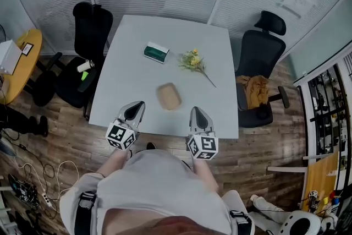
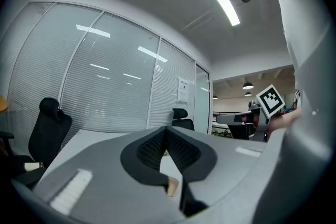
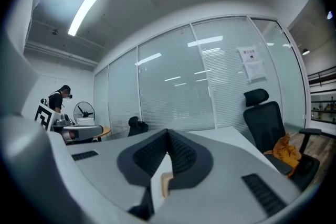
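Both grippers hover over the near edge of a white table (image 1: 126, 80). My left gripper (image 1: 136, 107) is shut, its jaw tips pressed together with nothing between them, as the left gripper view (image 2: 167, 131) also shows. My right gripper (image 1: 197, 113) is shut and empty too, its tips meeting in the right gripper view (image 3: 167, 134). A tan rounded block (image 1: 169, 96) lies on the table just beyond and between them; a sliver of it (image 2: 171, 187) shows through the gap behind the left jaws, and the tan block (image 3: 166, 182) shows likewise on the right.
Farther back lie a green box with a white top (image 1: 157, 52) and a sprig of yellow flowers (image 1: 193, 61). Black office chairs stand at the left (image 1: 91, 27) and right (image 1: 263, 47); orange cloth (image 1: 253, 90) is on the right one. Blinds cover the glass walls behind.
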{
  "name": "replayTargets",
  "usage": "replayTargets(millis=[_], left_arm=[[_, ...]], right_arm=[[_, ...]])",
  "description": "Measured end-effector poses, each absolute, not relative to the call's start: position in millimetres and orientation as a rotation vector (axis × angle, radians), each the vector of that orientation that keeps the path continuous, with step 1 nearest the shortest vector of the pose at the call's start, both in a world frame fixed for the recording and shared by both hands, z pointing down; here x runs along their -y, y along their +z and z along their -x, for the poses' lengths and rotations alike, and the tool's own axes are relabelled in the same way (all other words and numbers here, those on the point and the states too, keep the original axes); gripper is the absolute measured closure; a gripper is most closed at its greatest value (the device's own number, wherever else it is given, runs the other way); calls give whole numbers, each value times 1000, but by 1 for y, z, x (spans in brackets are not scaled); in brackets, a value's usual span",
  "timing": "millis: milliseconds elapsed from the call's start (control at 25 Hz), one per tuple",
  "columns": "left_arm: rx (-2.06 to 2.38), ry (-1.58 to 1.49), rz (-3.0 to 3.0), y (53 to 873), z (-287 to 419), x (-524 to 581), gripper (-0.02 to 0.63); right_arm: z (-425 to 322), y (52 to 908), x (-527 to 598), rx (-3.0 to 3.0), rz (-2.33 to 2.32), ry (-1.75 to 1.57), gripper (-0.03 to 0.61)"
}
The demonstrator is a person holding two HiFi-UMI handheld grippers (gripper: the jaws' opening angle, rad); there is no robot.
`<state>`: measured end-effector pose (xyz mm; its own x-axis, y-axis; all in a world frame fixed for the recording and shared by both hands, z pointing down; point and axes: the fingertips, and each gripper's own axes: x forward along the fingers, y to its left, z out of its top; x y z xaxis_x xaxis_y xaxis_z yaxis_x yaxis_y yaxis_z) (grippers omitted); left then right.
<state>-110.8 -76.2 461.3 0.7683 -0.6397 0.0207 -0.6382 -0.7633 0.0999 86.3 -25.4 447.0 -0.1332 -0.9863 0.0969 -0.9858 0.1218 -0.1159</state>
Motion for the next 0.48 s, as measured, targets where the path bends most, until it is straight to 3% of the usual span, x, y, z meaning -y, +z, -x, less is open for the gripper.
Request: replayTargets(millis=[480], left_arm=[[1020, -11, -2852, 464, 107, 158, 603]], right_arm=[[-87, 444, 106, -2325, 2091, -225, 571]])
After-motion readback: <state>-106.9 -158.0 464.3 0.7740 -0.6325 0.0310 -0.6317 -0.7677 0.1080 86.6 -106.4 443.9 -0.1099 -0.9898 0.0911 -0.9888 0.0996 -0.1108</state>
